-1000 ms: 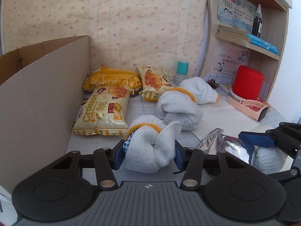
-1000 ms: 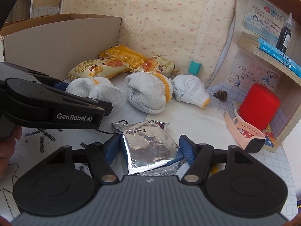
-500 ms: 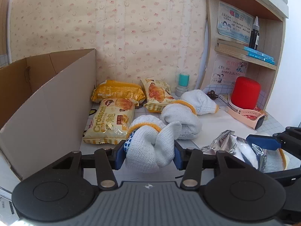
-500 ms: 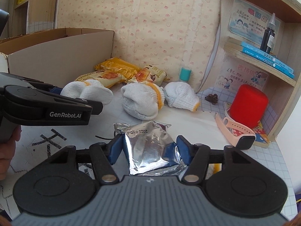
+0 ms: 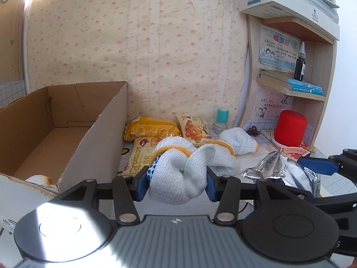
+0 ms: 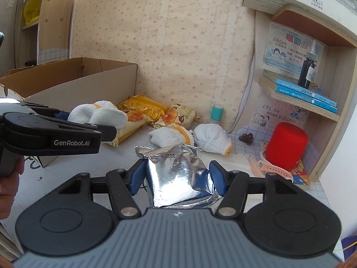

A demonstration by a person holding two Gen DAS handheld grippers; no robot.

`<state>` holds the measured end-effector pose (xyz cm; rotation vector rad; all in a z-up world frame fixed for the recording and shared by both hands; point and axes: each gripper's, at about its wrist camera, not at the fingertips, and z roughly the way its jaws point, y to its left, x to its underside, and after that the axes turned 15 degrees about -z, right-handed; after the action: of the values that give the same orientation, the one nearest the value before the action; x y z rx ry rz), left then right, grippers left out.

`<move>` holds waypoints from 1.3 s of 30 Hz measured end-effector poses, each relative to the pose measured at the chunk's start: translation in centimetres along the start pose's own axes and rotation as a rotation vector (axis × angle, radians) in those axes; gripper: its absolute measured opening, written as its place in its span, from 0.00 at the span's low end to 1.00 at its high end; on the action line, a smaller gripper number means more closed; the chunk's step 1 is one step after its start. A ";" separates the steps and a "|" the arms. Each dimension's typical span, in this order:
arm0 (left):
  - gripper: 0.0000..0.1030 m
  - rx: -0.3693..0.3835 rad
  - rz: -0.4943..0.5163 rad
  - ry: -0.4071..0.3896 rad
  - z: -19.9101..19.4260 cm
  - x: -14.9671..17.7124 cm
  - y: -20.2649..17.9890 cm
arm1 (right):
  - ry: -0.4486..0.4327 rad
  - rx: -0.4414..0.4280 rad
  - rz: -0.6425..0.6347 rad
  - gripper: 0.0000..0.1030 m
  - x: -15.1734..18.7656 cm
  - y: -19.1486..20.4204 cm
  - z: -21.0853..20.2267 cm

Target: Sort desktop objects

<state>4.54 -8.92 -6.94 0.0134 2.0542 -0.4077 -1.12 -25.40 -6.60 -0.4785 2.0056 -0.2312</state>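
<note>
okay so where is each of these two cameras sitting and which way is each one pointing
Left wrist: sits behind the left tool, facing the back wall over its white glove and the cardboard box; the right tool pokes in.
Right wrist: sits behind the right tool, facing the same wall over its foil packet; the left tool and a hand show.
Shared: snack packs, red cylinder, shelf.

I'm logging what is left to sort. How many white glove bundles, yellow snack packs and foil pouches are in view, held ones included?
White glove bundles: 4 (one held, two on the desk, one in the cardboard box at)
Yellow snack packs: 3
Foil pouch: 1, held
Total: 8
</note>
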 end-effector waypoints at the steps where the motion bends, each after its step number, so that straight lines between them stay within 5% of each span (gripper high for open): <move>1: 0.50 -0.004 -0.002 -0.006 -0.3 -0.1 0.1 | -0.007 0.002 0.000 0.59 -0.1 0.1 -0.2; 18: 0.50 0.005 0.012 -0.155 -6.0 -2.6 -0.3 | -0.101 0.015 -0.029 0.59 -2.8 0.8 -3.5; 39: 0.50 -0.161 -0.018 -0.279 -11.0 -4.8 5.6 | -0.253 -0.074 -0.097 0.59 -9.6 3.8 -3.3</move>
<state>-1.44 0.30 0.44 -0.1512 1.8061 -0.2387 -1.07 -18.01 1.35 -0.6210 1.7510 -0.1482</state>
